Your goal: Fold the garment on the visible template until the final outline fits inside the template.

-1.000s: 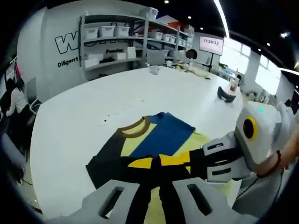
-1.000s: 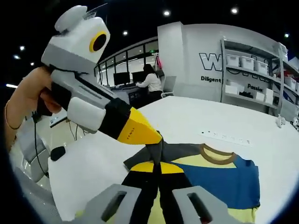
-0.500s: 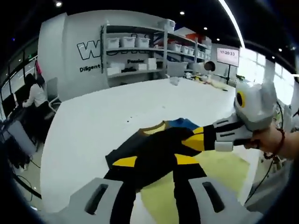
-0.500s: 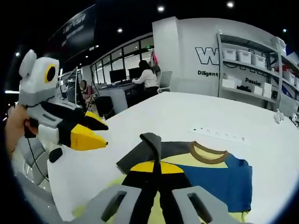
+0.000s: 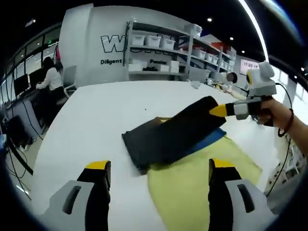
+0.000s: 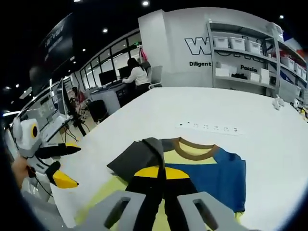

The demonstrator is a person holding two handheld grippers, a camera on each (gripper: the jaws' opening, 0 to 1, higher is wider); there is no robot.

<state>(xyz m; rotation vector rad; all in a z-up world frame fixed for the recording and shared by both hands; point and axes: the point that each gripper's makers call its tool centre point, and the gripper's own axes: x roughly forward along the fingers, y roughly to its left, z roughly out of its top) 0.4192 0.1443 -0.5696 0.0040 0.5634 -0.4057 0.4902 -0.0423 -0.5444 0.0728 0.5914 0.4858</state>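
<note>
- Far off at the left end of the room, a person (image 5: pixel 50 79) sits at other desks with screens, well apart from the work.
- At the near edge of the big white desk (image 5: pixel 82 125) the left claw (image 5: pixel 159 180) has its two jaws spread wide, and nothing is in them. In the right gripper view it (image 6: pixel 60 166) sits low on the left, off the near corner of the desk, well apart from the shirt.
- The shirt (image 6: pixel 202 168) lies near the middle of the desk's near side. It has a brown collar, a pale yellow chest and a blue side. A dark grey flap (image 5: pixel 171 134) of it is folded up and over.
- Under the shirt lies the pale yellow template (image 5: pixel 197 185). It sticks out toward the near edge of the desk.
- The right claw (image 6: pixel 162 180) is closed tight on that dark flap and holds it up off the desk. In the left gripper view it (image 5: pixel 219 110) comes in from the right, held by a hand (image 5: pixel 274 113), with the flap hanging from its tip.
- At the back wall stand shelves (image 6: pixel 245 53) with white boxes.
- I think this is a fold in the middle of being made: one side is being carried across the shirt.
- Next, I think the right claw should lay the flap down flat over the shirt and let go. The left claw could hold the fold line so the shirt does not slide off the template.
- More folds look needed, because the shirt looks too spread out for the template.
</note>
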